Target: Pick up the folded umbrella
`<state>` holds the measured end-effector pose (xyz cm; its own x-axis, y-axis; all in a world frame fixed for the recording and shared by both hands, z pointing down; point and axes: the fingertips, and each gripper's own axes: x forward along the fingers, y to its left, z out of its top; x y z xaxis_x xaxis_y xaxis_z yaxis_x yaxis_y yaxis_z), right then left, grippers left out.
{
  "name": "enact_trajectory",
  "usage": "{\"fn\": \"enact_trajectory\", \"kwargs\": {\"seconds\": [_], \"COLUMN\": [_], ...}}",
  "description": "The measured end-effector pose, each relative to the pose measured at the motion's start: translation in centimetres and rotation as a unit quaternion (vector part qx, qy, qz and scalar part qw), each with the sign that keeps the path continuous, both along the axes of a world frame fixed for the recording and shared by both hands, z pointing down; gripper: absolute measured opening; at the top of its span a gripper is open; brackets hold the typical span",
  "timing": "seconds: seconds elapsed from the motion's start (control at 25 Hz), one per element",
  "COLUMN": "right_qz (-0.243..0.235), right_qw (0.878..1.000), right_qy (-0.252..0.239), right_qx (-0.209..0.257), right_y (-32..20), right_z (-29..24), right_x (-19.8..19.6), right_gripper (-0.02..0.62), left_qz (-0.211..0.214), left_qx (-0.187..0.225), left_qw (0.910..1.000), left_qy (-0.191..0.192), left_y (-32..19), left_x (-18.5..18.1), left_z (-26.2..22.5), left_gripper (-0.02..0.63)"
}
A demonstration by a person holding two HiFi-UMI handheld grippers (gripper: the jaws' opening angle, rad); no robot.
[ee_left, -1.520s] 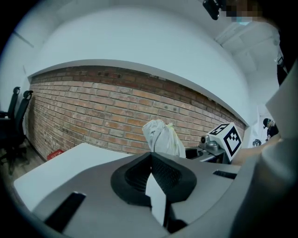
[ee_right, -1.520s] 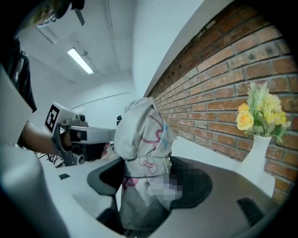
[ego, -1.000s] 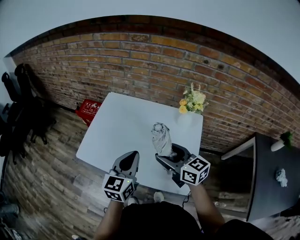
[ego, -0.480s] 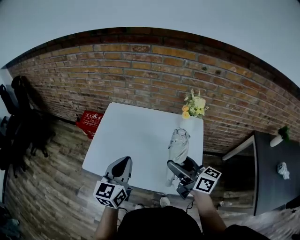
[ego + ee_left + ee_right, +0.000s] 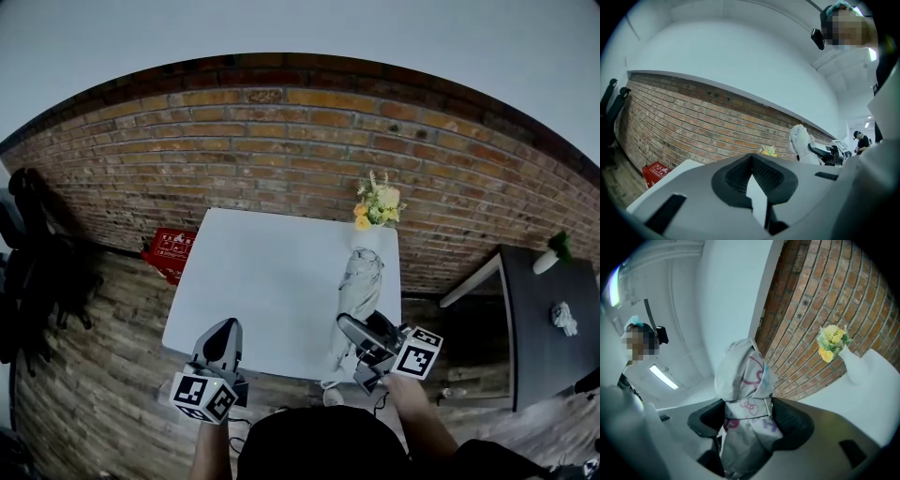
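The folded umbrella (image 5: 359, 286), pale grey with pink and purple print, stands almost upright over the right side of the white table (image 5: 262, 281). My right gripper (image 5: 349, 328) is shut on its lower part. In the right gripper view the umbrella (image 5: 745, 394) fills the space between the jaws of the right gripper (image 5: 747, 420), its top rising above them. My left gripper (image 5: 225, 330) hangs at the table's near edge, shut with nothing in it; its pads meet at the tip in the left gripper view (image 5: 751, 157). From there the umbrella (image 5: 801, 143) shows far right.
A white vase of yellow flowers (image 5: 375, 202) stands at the table's far right corner against the brick wall. A red box (image 5: 169, 251) lies on the wooden floor to the left. A dark table (image 5: 548, 328) stands at the right.
The umbrella has risen and turned more upright in my right gripper, moving to the right. My left gripper has drawn back to the table's near edge.
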<state>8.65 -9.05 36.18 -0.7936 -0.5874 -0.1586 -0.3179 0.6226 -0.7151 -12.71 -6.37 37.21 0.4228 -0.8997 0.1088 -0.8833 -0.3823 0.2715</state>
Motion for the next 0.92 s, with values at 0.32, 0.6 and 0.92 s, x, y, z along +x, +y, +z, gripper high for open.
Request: {"fn": "enact_trajectory", "kwargs": {"seconds": [0.32,0.6,0.92], "right_qz": [0.019,0.019,0.027], "right_qw": [0.999,0.999,0.999], "right_qy": [-0.027,-0.031,-0.027], "right_qx": [-0.019,-0.02,-0.025], "right_y": [-0.5,-0.7,-0.8], "right_z": [0.7,0.8,1.4], "right_x": [1.6,2.2,3.1], "right_gripper": [0.302,0.302,0.302], "left_qz": [0.02,0.026,0.035], "left_qx": [-0.004,-0.008,-0.012], "left_qw": [0.9997,0.9996,0.9993], "left_qy": [0.012,0.013,0.007], "left_y": [-0.4,-0.8,-0.8], "left_x": [1.9,3.1,4.5], "left_z": [0.8,1.1,1.3], "left_gripper": [0.014,0.014,0.014]}}
